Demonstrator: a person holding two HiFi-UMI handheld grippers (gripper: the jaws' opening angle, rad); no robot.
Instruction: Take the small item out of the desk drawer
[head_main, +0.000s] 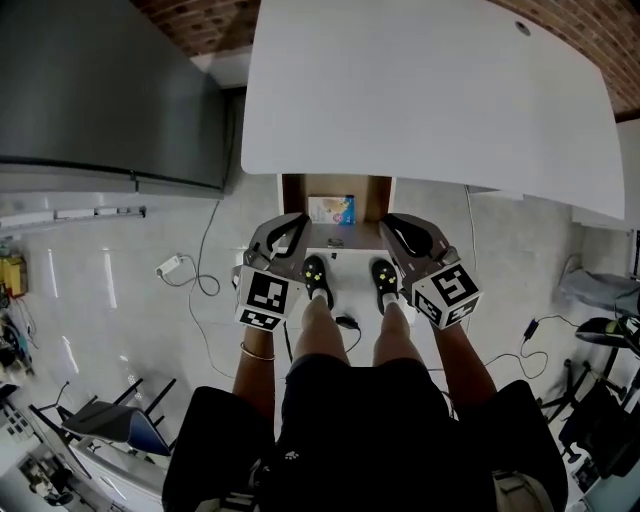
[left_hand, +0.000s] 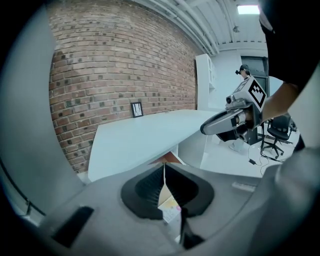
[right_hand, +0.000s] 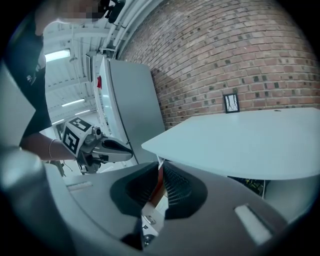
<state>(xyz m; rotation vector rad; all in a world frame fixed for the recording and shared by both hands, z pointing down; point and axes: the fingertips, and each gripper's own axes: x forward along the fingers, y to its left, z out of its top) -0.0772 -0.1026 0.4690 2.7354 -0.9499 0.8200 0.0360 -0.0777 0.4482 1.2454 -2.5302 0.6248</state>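
Facing a white desk against a brick wall, left gripper and right gripper hold nothing, jaws closed.

You are holding the left gripper with its black jaws nearly together, tips meeting and only a thin slit opening below them, with nothing gripped. Through that slit a strip of the brown drawer and a pale small item with coloured print are showing. The white desk top is stretching beyond, toward a brick wall. At right your right gripper is hanging, jaws together.
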